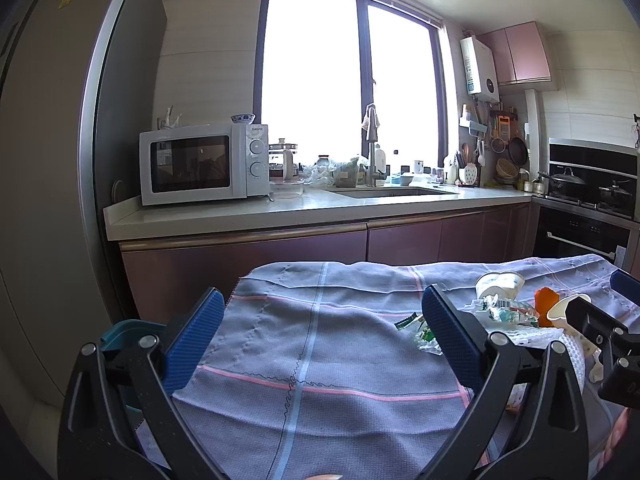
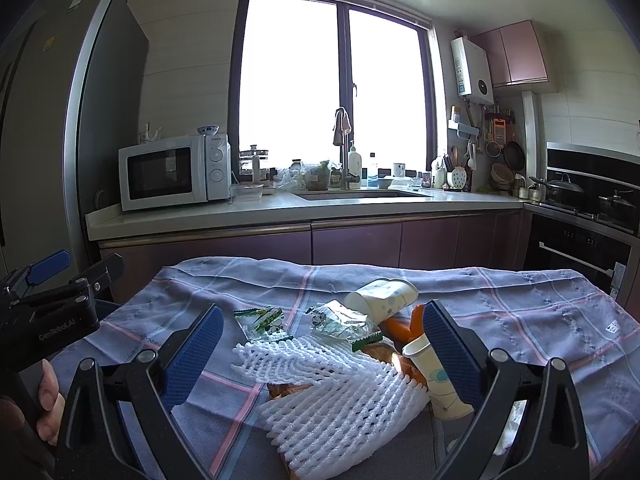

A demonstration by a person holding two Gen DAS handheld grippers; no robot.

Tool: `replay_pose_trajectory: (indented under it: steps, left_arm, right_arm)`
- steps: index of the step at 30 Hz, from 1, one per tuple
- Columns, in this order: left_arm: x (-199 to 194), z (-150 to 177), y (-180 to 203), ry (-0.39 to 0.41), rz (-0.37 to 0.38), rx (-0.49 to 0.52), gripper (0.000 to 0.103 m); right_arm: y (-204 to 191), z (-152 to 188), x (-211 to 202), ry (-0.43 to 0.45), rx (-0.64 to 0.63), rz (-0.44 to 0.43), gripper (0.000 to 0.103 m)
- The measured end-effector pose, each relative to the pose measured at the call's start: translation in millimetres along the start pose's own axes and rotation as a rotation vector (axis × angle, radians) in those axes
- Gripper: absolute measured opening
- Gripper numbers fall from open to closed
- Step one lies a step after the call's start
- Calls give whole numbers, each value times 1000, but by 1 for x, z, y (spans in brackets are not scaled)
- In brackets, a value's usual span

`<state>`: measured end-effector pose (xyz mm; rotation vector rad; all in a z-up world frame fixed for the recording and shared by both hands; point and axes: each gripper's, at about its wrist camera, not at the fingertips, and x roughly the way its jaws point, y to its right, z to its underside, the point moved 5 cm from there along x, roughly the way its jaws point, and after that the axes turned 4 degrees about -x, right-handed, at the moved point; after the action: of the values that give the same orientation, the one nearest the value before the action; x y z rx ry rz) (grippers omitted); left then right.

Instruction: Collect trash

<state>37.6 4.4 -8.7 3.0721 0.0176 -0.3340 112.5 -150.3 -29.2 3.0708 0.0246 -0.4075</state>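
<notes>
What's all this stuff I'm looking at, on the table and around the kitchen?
Tablecloth: one, grey-blue with pink and pale blue lines, covering the table.
Paper cups: two, white with pale print, lying on the cloth among the trash.
Foam net sleeves: at least two, white, nearest the right gripper.
Snack wrappers: several, clear with green print, mid-cloth.
Orange piece: one, beside the cups; cannot tell what it is.
Bin: one, teal, left of the table, mostly hidden.
Microwave: one, white, on the counter.
Sink and tap: one, under the window.
Pots: two, dark, on the stove.
Left gripper: open, over bare cloth.
Right gripper: open, over the trash pile.
</notes>
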Motion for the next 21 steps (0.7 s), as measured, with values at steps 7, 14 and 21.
replay_pose_trajectory:
  steps: [7, 14, 21]
  left_arm:
    - [0, 0, 0, 0, 1, 0, 97]
    - [0, 0, 0, 0, -1, 0, 97]
    - [2, 1, 3, -4, 2, 3, 97]
  right_arm:
    - [3, 0, 0, 0, 2, -2, 97]
    - [3, 0, 0, 0, 3, -1, 97]
    - [6, 0, 1, -5, 8, -5, 97]
